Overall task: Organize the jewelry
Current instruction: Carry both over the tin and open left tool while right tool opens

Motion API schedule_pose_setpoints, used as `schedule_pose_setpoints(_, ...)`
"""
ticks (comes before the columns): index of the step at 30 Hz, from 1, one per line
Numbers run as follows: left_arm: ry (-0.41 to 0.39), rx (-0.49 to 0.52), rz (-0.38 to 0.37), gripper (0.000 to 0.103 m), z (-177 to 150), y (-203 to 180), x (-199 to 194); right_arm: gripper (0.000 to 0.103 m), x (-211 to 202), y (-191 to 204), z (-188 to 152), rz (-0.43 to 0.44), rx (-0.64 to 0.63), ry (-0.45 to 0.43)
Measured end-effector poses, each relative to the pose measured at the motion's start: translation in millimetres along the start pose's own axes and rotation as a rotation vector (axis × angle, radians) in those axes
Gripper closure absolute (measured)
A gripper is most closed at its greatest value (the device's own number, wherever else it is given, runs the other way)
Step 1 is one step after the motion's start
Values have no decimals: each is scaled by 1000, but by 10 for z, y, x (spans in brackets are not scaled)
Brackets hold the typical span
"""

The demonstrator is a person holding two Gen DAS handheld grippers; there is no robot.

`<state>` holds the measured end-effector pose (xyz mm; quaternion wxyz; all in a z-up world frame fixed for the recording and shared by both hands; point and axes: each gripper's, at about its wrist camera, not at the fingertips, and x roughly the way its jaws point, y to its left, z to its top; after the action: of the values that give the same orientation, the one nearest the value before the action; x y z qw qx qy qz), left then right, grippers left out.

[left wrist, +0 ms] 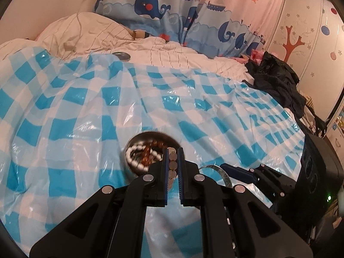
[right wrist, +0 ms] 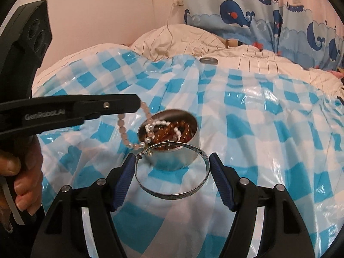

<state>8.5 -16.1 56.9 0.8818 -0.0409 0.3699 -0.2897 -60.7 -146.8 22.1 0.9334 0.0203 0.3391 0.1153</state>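
A round metal tin (right wrist: 194, 121) stands on the checked sheet, holding white pearl and amber bead strands. My left gripper (right wrist: 136, 102) comes in from the left, shut on a pale pink bead bracelet (right wrist: 123, 133) that hangs in a loop beside and over the tin's rim. In the left wrist view the same beads (left wrist: 172, 163) sit pinched between its pads, just above the tin (left wrist: 150, 133). My right gripper (right wrist: 173, 157) holds a silver bangle (right wrist: 172, 195) across its width, pads pressing both sides, in front of the tin.
A blue-and-white checked plastic sheet (right wrist: 258, 129) covers the bed. The tin's lid (right wrist: 208, 60) lies at the sheet's far edge by the pillow (left wrist: 86, 30). Dark clothing (left wrist: 277, 79) is piled at the right. A hand (right wrist: 23, 172) grips the left tool's handle.
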Motion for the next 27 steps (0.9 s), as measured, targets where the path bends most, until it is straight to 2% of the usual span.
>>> schedule_pose_setpoints(4,3,-15,-7,96,127,38,176,35,63,-30,143,-1,-6,-18)
schedule_pose_setpoints(6,29,-22,10,96,178,100,314,35,149,-34,241,-1,-22,-21)
schedule_pose_setpoints(11,80,-68,130,95,256,355,464,35,567,51,495,3,-80,3)
schedule_pose_setpoints(13,74,-62,172,82,249,402,407,35,794,61,516,-12,-103,87)
schedule_pose_setpoints(14,69,-56,182,79,246,414,375,35,800,41,504,-27,-102,91)
schedule_pose_setpoints(17,52,-43,214,63,217,441,260,33,490,-104,408,-40,-55,56)
schedule_pose_setpoints(20,32,-36,258,49,176,464,172,20,155,-224,233,-78,-31,20)
schedule_pose_setpoints(23,37,-40,300,40,98,465,158,19,18,-385,-4,-109,38,38)
schedule_pose_setpoints(27,40,-18,354,25,-3,384,171,18,5,-394,26,-66,95,28)
